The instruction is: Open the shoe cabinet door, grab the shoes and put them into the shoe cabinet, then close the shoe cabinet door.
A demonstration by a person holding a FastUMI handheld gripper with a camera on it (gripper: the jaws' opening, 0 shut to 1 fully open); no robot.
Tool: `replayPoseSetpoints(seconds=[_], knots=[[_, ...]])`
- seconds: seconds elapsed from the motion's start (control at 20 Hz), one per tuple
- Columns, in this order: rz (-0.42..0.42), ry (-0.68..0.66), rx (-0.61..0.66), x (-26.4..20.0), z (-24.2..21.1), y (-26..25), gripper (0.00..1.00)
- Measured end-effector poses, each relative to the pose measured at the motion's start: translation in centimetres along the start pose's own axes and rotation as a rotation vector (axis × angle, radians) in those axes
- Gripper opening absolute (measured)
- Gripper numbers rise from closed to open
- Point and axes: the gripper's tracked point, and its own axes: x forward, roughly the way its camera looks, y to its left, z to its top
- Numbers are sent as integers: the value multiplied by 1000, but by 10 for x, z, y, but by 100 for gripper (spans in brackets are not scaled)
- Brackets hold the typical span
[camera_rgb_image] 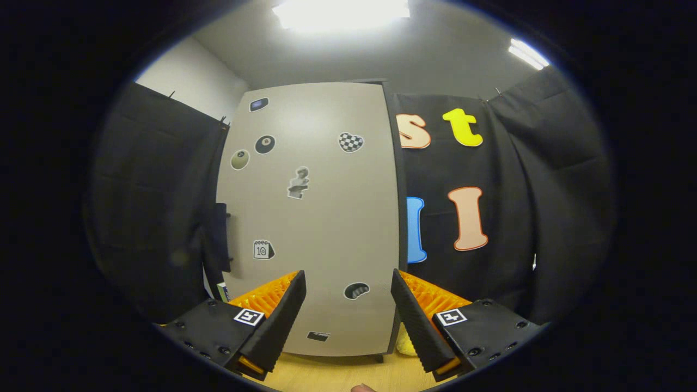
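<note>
The shoe cabinet stands straight ahead, a tall beige box with several stickers on its door. The door is shut. A dark handle sticks out at the door's left edge. My gripper is open, with nothing between its fingers, and the lower part of the door shows through the gap. The cabinet is still some way beyond the fingertips. A bit of something yellow lies on the floor at the cabinet's lower right corner, partly hidden by the right finger; I cannot tell what it is.
Black cloth walls hang to the left and right of the cabinet. A light wooden floor runs under the fingers up to the cabinet's base. A fingertip of a person shows at the very bottom.
</note>
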Motion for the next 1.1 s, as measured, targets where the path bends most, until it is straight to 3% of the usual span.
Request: replayPoseSetpoints(seconds=[0.3, 1.1], knots=[[-98, 4, 10, -7, -1, -40, 98], [-95, -5, -12, -40, 4, -28, 98]])
